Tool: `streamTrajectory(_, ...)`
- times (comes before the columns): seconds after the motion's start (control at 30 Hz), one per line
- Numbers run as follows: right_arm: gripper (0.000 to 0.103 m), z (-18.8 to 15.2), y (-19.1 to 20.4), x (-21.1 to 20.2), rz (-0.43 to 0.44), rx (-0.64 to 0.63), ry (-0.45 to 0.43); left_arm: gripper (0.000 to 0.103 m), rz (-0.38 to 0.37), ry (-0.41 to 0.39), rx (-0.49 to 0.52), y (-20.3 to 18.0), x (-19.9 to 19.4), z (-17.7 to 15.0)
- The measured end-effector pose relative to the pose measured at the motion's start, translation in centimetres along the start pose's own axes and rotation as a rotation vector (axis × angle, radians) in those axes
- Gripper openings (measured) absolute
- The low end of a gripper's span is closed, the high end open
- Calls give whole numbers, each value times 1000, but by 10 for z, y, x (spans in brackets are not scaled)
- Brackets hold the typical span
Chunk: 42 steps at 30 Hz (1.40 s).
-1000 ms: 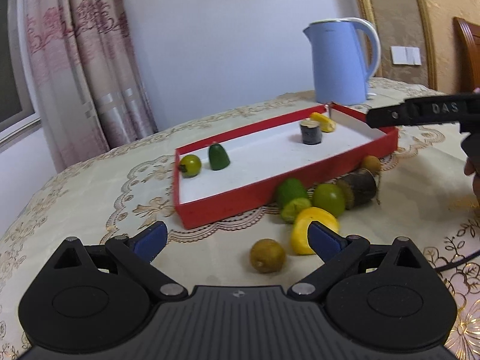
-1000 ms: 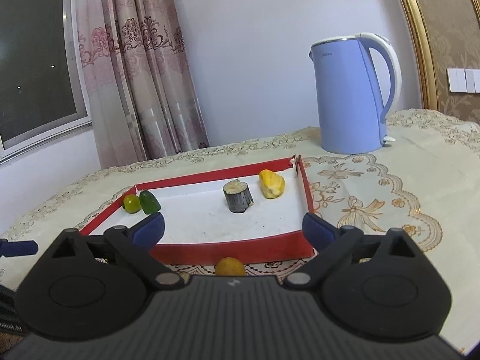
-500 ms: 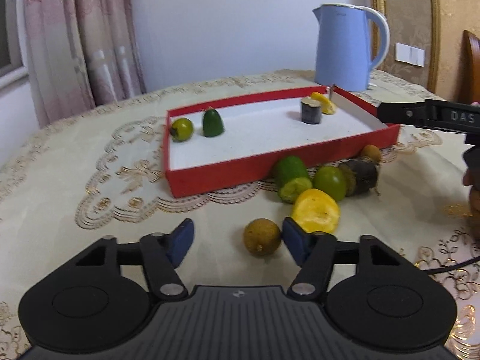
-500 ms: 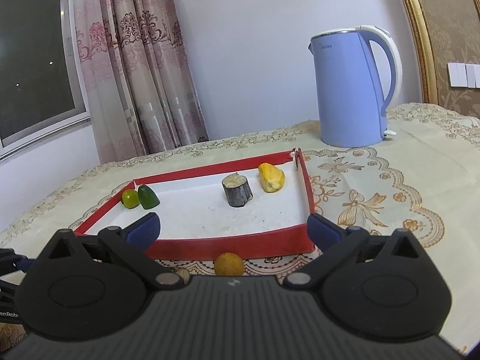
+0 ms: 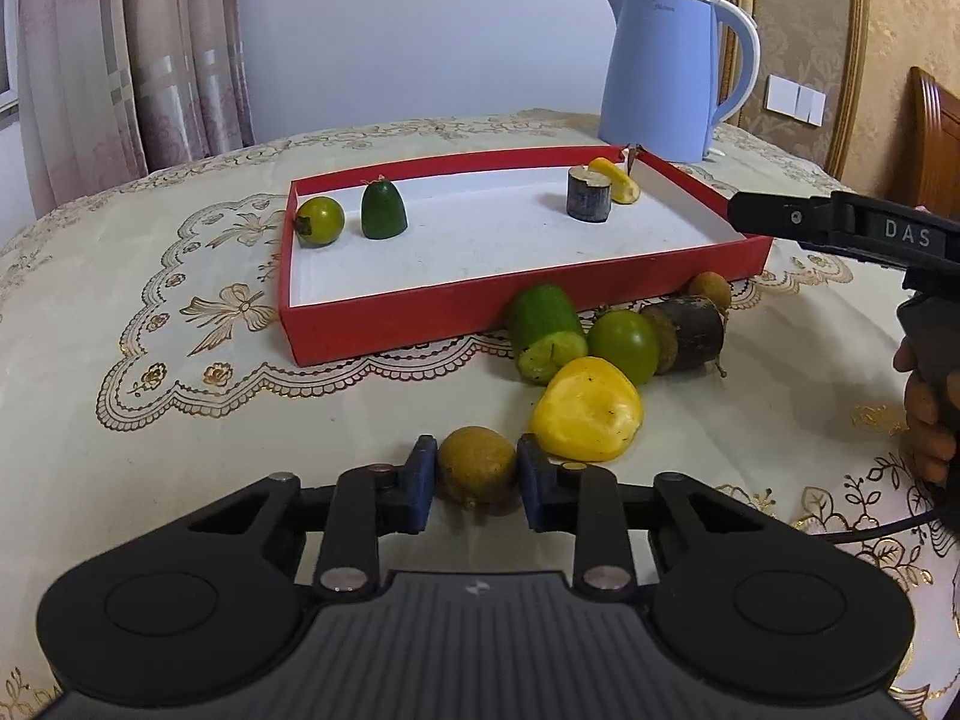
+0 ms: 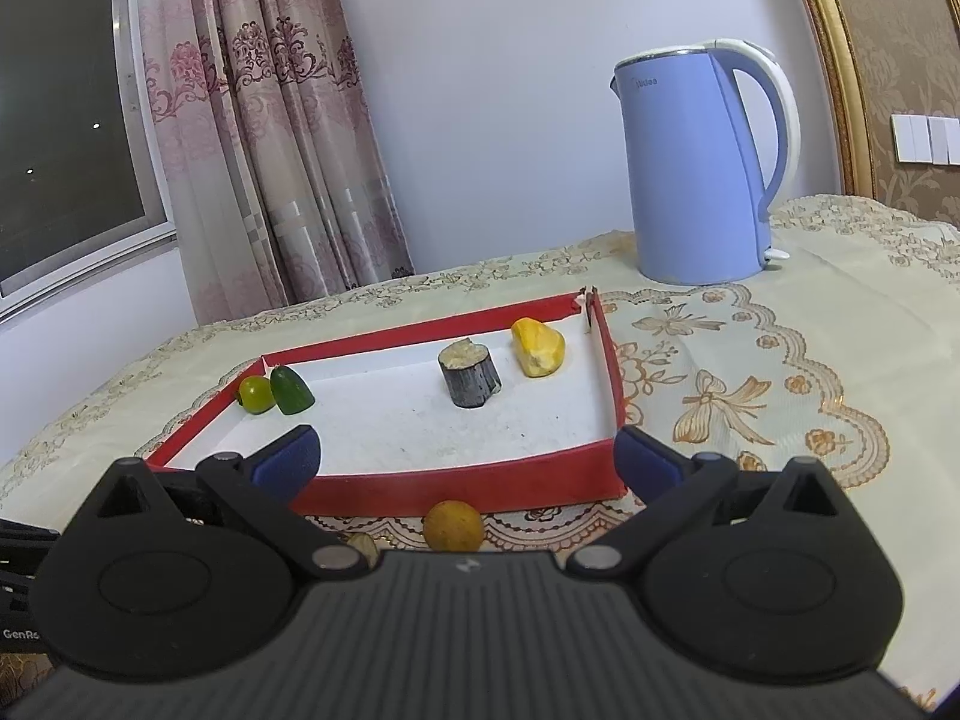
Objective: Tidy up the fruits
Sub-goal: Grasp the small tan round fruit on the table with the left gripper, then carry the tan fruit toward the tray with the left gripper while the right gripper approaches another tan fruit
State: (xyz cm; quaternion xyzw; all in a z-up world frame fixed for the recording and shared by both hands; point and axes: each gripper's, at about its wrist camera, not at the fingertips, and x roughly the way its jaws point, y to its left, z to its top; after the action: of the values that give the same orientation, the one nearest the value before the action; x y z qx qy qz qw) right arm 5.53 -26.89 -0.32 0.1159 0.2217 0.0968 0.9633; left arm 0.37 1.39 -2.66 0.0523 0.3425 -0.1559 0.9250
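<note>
The small brown round fruit [image 5: 477,467] sits on the embroidered tablecloth [image 5: 180,396], pinched between both blue pads of the left gripper [image 5: 474,477], whose jaws have just been closing onto it. Just beside it lies a yellow fruit piece [image 5: 585,409]; beyond that, a green cut piece [image 5: 543,324], a green round fruit [image 5: 624,343] and a dark cylindrical piece [image 5: 690,333] cluster against the red tray [image 5: 420,321] (four pieces already lie inside). The right gripper [image 6: 465,459] hangs near the tray's front wall, its jaws spread wide with nothing between them. A blue kettle [image 6: 696,162] stands behind.
</note>
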Motion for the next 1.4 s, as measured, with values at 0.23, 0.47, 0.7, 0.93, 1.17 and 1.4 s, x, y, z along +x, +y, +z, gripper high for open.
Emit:
streamTrajectory(0.23, 103, 0, -1, 0, -2, 6, -1, 28, 56, -37, -33, 4, -6, 1)
streamTrajectory(0.47, 103, 2, -7, -2, -17, 30, -11, 28, 237, -120, -30, -2, -2, 12)
streamTrajectory(0.7, 88, 6, 0, -3, -154, -172, 50, 28, 274, -101, -75, 5, 11, 14)
streamTrajectory(0.93, 50, -1, 20, 15, -102, -313, 163, 28, 269, -95, -82, 6, 12, 11)
streamTrajectory(1.17, 39, -5, 33, 23, -54, -355, 217, 28, 254, -94, -90, 6, 12, 9)
streamTrajectory(1.4, 27, -8, 39, 31, -53, -381, 250, 28, 247, -92, -87, 7, 13, 10)
